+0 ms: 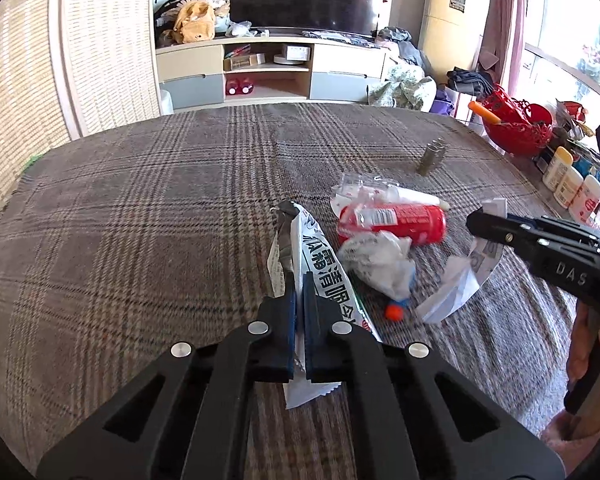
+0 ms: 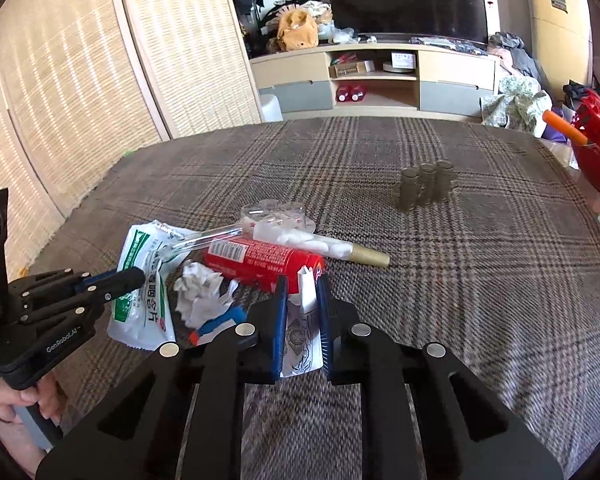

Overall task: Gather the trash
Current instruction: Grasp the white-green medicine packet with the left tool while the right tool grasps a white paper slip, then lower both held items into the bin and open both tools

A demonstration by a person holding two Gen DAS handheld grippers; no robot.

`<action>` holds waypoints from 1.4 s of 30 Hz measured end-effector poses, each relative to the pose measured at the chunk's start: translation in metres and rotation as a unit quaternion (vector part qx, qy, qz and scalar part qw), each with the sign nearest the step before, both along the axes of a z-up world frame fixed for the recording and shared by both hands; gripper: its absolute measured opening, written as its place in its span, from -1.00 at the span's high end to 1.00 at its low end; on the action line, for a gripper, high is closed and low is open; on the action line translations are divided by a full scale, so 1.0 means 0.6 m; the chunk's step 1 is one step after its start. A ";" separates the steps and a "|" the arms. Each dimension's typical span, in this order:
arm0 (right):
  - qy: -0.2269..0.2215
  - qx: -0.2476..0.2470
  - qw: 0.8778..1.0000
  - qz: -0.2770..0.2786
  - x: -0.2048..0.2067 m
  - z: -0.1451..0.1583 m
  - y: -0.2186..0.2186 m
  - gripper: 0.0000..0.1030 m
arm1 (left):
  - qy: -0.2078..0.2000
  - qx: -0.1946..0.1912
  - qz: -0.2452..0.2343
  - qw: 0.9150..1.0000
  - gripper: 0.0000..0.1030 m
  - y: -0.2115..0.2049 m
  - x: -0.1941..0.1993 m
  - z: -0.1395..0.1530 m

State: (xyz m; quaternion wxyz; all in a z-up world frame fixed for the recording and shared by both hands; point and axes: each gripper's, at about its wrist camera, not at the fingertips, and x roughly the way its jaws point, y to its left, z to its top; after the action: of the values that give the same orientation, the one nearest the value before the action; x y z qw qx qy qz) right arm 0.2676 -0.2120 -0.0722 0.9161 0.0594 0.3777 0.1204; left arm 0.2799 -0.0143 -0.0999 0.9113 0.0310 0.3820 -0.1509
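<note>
A pile of trash lies on the plaid tablecloth (image 1: 140,200): a red can (image 1: 396,222), crumpled white paper (image 1: 380,264), clear plastic wrap (image 1: 364,188) and a tube of cotton balls (image 2: 320,242). My left gripper (image 1: 299,280) is shut on a white and green printed wrapper (image 1: 324,276), which also shows in the right wrist view (image 2: 148,292). My right gripper (image 2: 302,292) is shut on a strip of printed white paper (image 2: 300,332), which also shows in the left wrist view (image 1: 460,288). The two grippers stand on opposite sides of the pile.
Three stacks of coins (image 2: 424,186) stand beyond the pile. A red basket (image 1: 512,124) and several white bottles (image 1: 572,184) sit at the table's right edge. A TV cabinet (image 1: 268,68) and woven screens (image 1: 108,40) stand behind the table.
</note>
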 end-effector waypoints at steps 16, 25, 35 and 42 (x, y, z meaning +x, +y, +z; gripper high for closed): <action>-0.018 -0.006 1.000 0.015 -0.160 0.017 0.002 0.69 | -0.008 -0.019 0.010 1.000 0.98 -0.004 -0.199 0.016; -0.007 -0.003 1.000 0.016 -0.237 -0.017 -0.007 0.69 | -0.008 -0.020 0.020 1.000 0.98 -0.008 -0.293 0.004; 0.001 -0.005 1.000 0.003 -0.298 -0.039 -0.030 0.69 | -0.012 -0.017 0.009 1.000 0.98 -0.026 -0.363 -0.017; 0.013 -0.017 1.000 -0.006 -0.329 -0.061 -0.032 0.69 | -0.004 -0.024 -0.002 1.000 0.98 -0.032 -0.388 -0.041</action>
State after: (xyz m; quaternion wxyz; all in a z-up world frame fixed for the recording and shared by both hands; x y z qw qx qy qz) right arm 0.0700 -0.2309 -0.1089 0.9128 0.0477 0.3912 0.1074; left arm 0.0474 -0.0337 -0.1248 0.9129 0.0106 0.3745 -0.1619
